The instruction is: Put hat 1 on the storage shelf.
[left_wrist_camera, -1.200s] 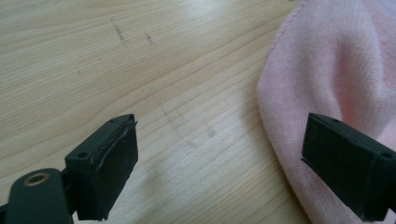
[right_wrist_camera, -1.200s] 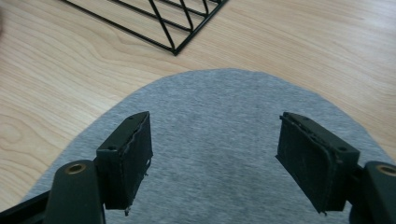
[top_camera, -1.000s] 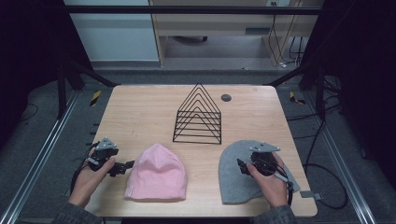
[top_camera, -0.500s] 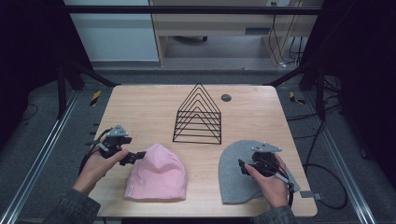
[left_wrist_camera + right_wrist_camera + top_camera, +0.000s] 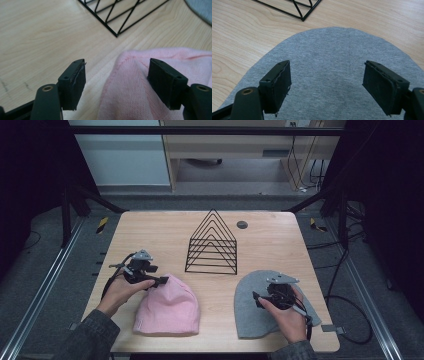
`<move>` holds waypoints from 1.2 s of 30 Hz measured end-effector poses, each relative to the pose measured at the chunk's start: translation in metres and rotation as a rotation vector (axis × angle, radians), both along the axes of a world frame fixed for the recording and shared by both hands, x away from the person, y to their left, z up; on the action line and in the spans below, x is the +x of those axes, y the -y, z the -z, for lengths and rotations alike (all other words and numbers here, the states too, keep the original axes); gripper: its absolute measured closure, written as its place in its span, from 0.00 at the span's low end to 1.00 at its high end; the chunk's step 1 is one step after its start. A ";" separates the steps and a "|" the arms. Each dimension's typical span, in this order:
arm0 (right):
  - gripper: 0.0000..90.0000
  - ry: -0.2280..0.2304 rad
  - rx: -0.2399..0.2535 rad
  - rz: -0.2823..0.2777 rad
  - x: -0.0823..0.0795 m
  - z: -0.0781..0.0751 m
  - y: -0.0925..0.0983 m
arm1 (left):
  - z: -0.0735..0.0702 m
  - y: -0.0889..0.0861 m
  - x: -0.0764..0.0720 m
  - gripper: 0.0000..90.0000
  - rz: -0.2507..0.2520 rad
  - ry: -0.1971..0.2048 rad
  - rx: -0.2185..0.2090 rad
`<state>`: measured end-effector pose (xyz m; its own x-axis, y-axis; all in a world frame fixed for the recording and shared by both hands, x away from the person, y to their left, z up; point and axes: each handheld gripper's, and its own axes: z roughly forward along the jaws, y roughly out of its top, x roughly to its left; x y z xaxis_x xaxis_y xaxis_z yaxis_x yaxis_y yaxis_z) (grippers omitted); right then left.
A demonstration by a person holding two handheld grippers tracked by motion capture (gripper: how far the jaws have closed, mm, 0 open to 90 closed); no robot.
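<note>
Person: dark grey sleeves on both forearms. Left gripper: black body, grey 3-cornered top plate, black trailing cable, 2 black block jaws with ribbed pads and round brass-toned screw holes. Right gripper: same black build, grey plate, cable

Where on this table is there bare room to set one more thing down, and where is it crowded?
The table is bare along its far-left part, beyond the left gripper and left of the black wire rack. More bare wood lies right of the rack, past the small dark disc. The near edge is crowded: pink beanie, grey beanie, right gripper.
</note>
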<state>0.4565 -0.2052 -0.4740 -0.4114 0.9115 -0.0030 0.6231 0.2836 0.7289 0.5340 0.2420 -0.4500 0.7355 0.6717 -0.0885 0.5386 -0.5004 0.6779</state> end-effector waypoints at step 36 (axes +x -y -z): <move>0.28 0.008 0.001 -0.038 -0.001 -0.001 -0.010 | -0.030 0.002 -0.044 0.84 -0.004 0.131 -0.020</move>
